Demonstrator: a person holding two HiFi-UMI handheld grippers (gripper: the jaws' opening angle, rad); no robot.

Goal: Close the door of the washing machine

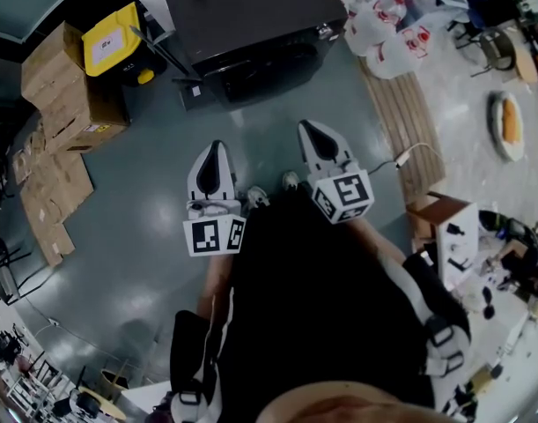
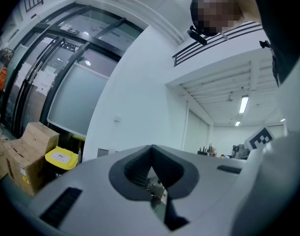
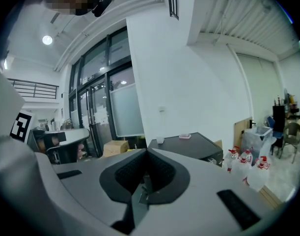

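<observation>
The washing machine (image 1: 251,16) is a black box standing on the grey floor ahead of me; its dark front (image 1: 269,64) faces me and no door stands out from it. In the right gripper view the machine's (image 3: 189,146) top shows beyond the jaws, with a small cup and a flat item on it. My left gripper (image 1: 214,152) and right gripper (image 1: 314,130) are held side by side close to my body, well short of the machine. Both are shut and empty. The left gripper (image 2: 150,149) points toward a white wall, the right gripper (image 3: 147,154) toward the machine.
Cardboard boxes (image 1: 70,86) and a yellow-lidded bin (image 1: 110,38) sit left of the machine, with a black stand (image 1: 163,51) beside it. Water jugs (image 1: 383,25) and wooden boards (image 1: 409,122) lie to its right. A white cable (image 1: 409,157) and a cluttered box (image 1: 445,227) are near my right side.
</observation>
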